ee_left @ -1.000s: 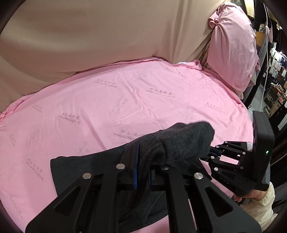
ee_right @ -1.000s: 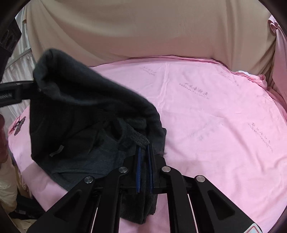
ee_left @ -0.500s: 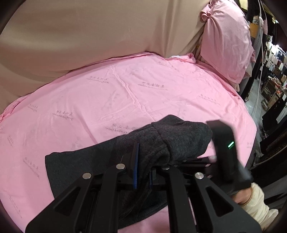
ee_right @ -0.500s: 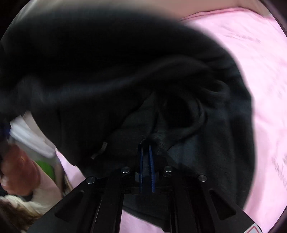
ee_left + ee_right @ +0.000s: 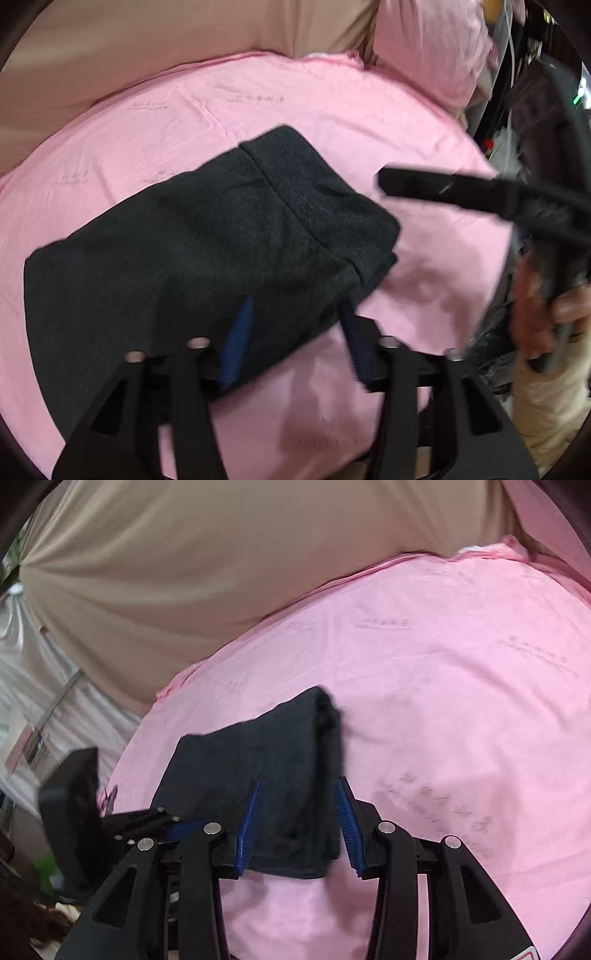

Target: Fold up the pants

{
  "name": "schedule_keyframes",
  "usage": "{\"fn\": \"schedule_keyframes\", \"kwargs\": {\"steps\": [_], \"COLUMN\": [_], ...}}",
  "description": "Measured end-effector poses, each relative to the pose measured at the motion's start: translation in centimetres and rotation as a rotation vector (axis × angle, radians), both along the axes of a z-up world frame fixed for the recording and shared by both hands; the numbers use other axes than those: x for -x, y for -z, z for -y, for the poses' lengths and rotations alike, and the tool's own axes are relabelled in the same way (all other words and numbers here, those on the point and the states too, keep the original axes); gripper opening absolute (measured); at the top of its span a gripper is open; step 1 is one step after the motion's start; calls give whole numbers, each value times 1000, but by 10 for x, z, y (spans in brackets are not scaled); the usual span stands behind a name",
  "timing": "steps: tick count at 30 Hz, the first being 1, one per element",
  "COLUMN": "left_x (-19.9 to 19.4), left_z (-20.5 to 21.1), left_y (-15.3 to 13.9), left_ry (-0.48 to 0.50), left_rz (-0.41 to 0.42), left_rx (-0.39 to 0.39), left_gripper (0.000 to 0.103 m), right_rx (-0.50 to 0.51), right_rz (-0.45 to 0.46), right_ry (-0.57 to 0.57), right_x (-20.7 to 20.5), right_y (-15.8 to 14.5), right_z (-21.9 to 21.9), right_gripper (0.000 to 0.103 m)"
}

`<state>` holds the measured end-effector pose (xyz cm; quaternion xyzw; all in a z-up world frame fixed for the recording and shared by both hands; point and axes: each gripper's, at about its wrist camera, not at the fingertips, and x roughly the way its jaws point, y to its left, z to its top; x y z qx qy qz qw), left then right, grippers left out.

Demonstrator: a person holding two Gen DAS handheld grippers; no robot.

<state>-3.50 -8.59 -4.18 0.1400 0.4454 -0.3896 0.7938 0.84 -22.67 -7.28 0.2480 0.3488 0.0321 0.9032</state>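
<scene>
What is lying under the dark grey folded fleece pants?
The dark grey folded fleece pants lie on the pink printed bed sheet, which shows all around them. The sheet directly beneath them is covered, so anything there cannot be seen.

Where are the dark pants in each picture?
Left wrist: the pants fill the middle and left, lying on the pink sheet.
Right wrist: the pants lie low in the middle, just ahead of the open jaws.
Shared landmark: the pink sheet with the tan cloth behind it.
</scene>
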Motion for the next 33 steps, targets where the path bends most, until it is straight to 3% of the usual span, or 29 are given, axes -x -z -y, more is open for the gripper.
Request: {"fn": "schedule_keyframes", "kwargs": {"steps": [1,4,5,6,7,8,9,10,13,14,17,19,20,21,22,23,24,27,29,30,32,33], "left_x": [2,3,-1,-6,-13,-23,-33,-42,-57,-61,-70,-76,-77,-80,-79,-81,-83,-82,-85,-86,-83,-80], "left_z": [-14,-52,-65,-74,-84,-96,-110,-121,-156,-164,-183,-186,-186,-186,-185,-186,-190,-198,-201,-204,-203,-202], "left_y": [-10,-33,-35,-34,-31,-25,-17,-12,-4,-3,10,24,31,39,36,35,29,21,34,38,36,32], "left_ry": [-17,-101,-150,-186,-231,-287,-344,-386,-486,-507,-562,-579,-581,-572,-573,-557,-555,-566,-562,-559,-578,-581], "left_rz": [6,88,116,131,139,132,110,86,28,12,-92,-146,-171,-202,-160,-174,-188,-153,-163,-171,-147,-135], "left_rx": [38,61,42,28,6,-21,-43,-53,-40,-27,34,40,45,62,52,45,65,26,-5,-3,-8,-14], "left_gripper": [75,79,80,80,80,79,79,79,80,80,88,87,81,70,40,31,20,19,26,27,34,46], "right_rx": [15,71,122,195,185,96,34,37,106,103,62,89,120,151,172,196,214,194,271,262,163,105], "right_rz": [12,2,-38,-108,-118,-92,-107,-109,-104,-101,-105,-131,-154,-181,-198,-190,-165,-125,-238,-313,-275,-255], "right_ry": [-31,-121,-120,-83,-63,-55,-19,6,84,89,57,41,30,16,16,20,21,35,91,120,159,149], "right_x": [-3,-13,-19,-30,-30,-22,-16,-11,8,11,12,16,9,2,-7,-4,2,19,14,14,26,31], "right_y": [-1,6,16,35,43,44,42,35,13,7,8,20,25,33,31,26,16,3,26,43,46,43], "right_z": [-7,-31,-34,-26,-18,-1,9,11,9,8,0,-9,-13,-19,-23,-26,-26,-15,-3,5,16,17], "right_gripper": [41,35,29,13,2,1,1,4,34,50,61,62,60,40,32,29,16,14,15,18,22,32]}}
